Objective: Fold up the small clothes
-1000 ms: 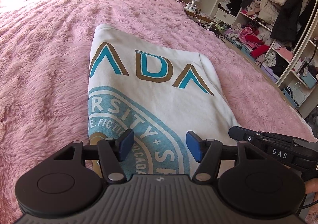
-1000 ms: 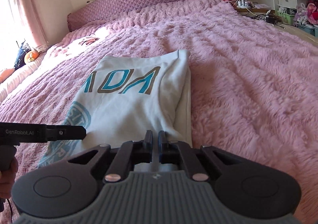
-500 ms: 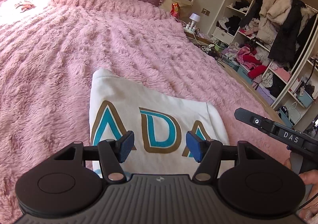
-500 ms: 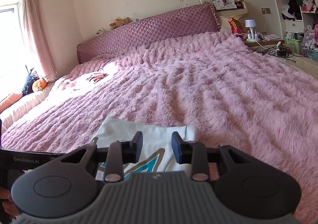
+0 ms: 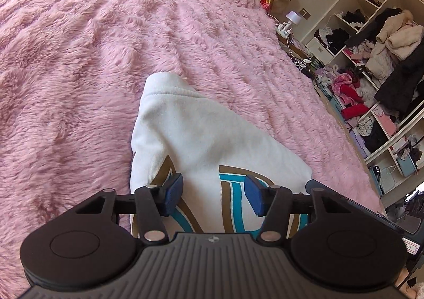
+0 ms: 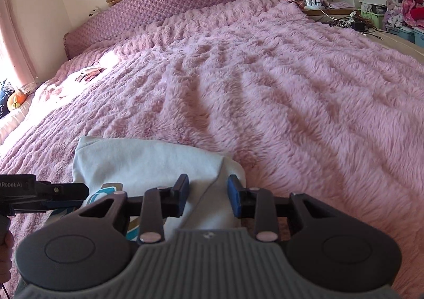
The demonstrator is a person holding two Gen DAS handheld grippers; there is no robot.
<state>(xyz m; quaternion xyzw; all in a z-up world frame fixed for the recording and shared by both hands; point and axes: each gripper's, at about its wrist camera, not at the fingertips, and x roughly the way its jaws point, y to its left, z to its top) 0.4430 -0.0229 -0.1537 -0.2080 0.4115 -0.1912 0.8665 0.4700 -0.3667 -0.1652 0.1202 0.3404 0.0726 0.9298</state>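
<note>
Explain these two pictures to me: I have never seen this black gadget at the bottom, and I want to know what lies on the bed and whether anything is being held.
There is no robot here. A person carries a two-fingered gripper in each hand, and each gripper has a camera looking forward along its fingers. One picture comes from the left gripper, the other from the right gripper. The black shapes at the bottom are the grippers themselves. A folded white sweatshirt with teal and brown letters lies on the fluffy pink blanket on the bed. The left jaws are closing, but the pads stand apart above the cloth. The right jaws are open too. Neither gripper holds anything.
</note>
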